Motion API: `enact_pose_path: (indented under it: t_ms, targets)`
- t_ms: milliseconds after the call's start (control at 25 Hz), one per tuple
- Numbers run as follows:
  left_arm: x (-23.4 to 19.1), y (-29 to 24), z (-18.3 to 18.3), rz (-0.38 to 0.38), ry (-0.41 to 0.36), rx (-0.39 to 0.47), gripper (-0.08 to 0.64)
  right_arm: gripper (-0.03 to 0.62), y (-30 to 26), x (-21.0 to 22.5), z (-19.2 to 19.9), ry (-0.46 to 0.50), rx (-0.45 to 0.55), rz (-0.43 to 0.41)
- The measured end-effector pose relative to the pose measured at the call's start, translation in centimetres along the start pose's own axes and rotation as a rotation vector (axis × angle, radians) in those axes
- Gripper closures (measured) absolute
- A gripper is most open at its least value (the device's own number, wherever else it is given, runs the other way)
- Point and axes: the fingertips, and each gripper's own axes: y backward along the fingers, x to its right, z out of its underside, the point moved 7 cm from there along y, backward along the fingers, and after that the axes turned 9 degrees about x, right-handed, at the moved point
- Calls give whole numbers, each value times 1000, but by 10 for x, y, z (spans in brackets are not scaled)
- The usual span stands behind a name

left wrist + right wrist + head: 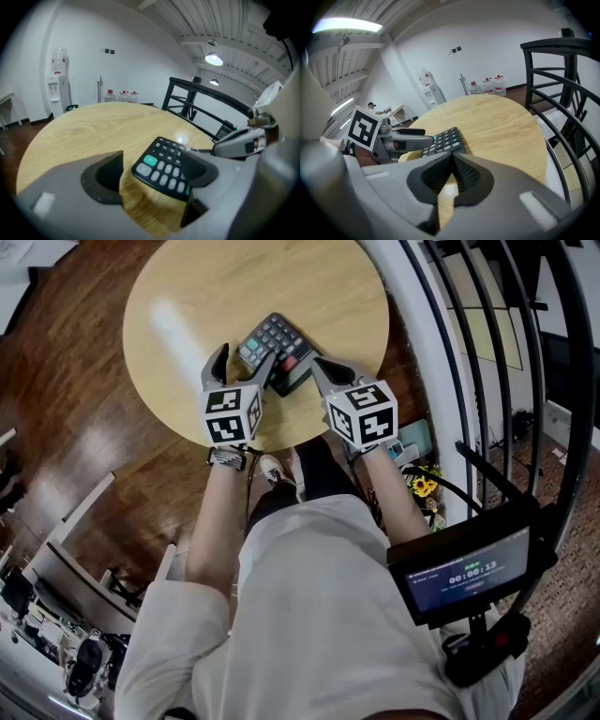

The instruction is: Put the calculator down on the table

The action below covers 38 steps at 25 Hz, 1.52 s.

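While the head view places the calculator (276, 351) over the tabletop (187, 296) between the left gripper (242, 360) and right gripper (315, 365), only the gripper views show the hold. The right gripper is closed on its near edge. The left gripper is open, with its right jaw touching the calculator.

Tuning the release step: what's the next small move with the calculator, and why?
Probably lower the right gripper until the black calculator with grey keys lies flat on the round light wooden table. Its jaws are shut on the calculator's edge, the calculator looks tilted above the wood, and the left gripper is open, not holding it.
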Motion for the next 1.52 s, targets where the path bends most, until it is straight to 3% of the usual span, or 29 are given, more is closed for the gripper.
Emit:
enact_pose_path:
  t_ms: [360,600,800,1240,1400,1520]
  targets:
    - [0,1,-11,31,-7,29,169,590,2,8,-10,35,14,35]
    - [10,-2,-15,69,-41,16,264,591,1,14,-17,114,-6,61]
    - [24,23,-36,105,-68,70,441,591,15,-1,-28,200,-23,66]
    - [34,67,-43,122,-107,110,468,591,54,-21,-39,247,93,109]
    - [33,87,-46,89,-114,138,542,591,70,-39,-45,249,150,139]
    - [34,105,-44,81,-122,153,549,591,81,-54,-42,261,212,166]
